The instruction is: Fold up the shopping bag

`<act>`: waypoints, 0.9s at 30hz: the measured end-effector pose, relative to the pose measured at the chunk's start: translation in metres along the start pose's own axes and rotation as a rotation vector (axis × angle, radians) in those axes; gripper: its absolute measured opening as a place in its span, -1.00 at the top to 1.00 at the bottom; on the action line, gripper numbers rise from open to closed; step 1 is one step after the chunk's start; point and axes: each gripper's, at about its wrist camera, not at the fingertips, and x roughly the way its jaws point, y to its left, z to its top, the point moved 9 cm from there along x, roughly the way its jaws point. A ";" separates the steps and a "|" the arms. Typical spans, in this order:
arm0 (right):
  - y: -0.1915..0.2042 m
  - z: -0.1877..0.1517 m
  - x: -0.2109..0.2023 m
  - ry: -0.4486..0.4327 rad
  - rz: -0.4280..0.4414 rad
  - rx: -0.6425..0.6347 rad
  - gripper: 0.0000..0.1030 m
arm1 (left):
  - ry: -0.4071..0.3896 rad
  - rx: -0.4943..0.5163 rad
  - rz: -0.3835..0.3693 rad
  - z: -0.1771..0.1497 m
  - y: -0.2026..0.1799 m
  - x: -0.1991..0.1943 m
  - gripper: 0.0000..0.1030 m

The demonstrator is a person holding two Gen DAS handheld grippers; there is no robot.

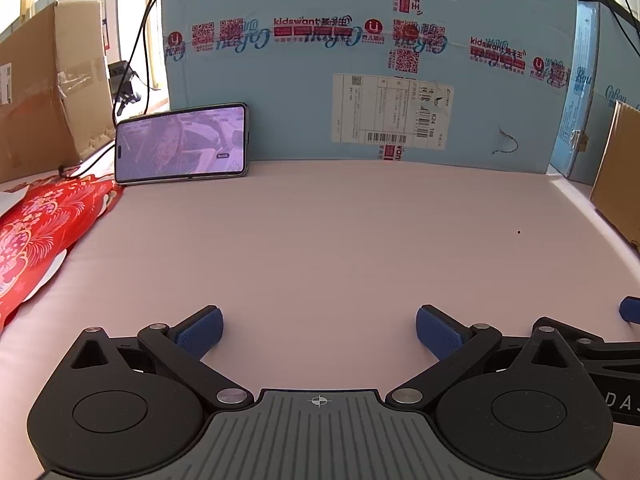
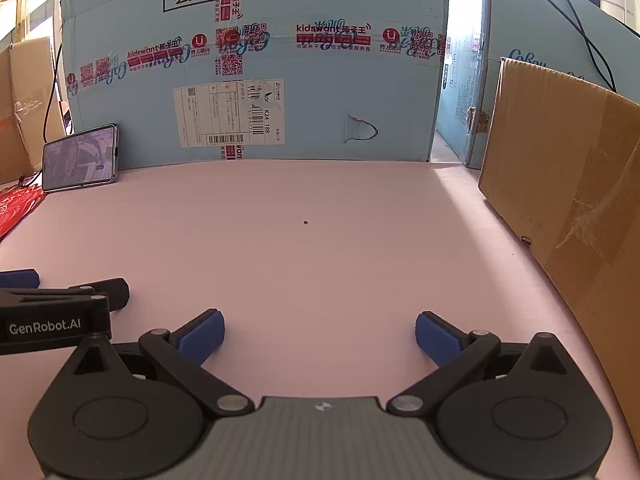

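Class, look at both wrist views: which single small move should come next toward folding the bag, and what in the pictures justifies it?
Probably swing the left claw left toward the red patterned bag. Both claws are open and empty over the bare pink table, and the bag lies untouched at the table's left edge, nearer the left claw than the right claw.

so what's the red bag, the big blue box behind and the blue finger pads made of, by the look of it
Red bag: looks like glossy coated paper or thin plastic film, with a sheen and a stiff white edge; hard to tell which.
Blue box: printed corrugated cardboard, matte, with shiny tape strips, a paper shipping label and a torn dent.
Finger pads: probably rubber or soft plastic, matte with a fine ribbed texture.
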 end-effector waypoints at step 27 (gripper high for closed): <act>0.000 0.001 0.001 0.000 -0.001 0.001 -1.00 | -0.001 0.001 0.000 -0.002 0.000 0.001 -1.00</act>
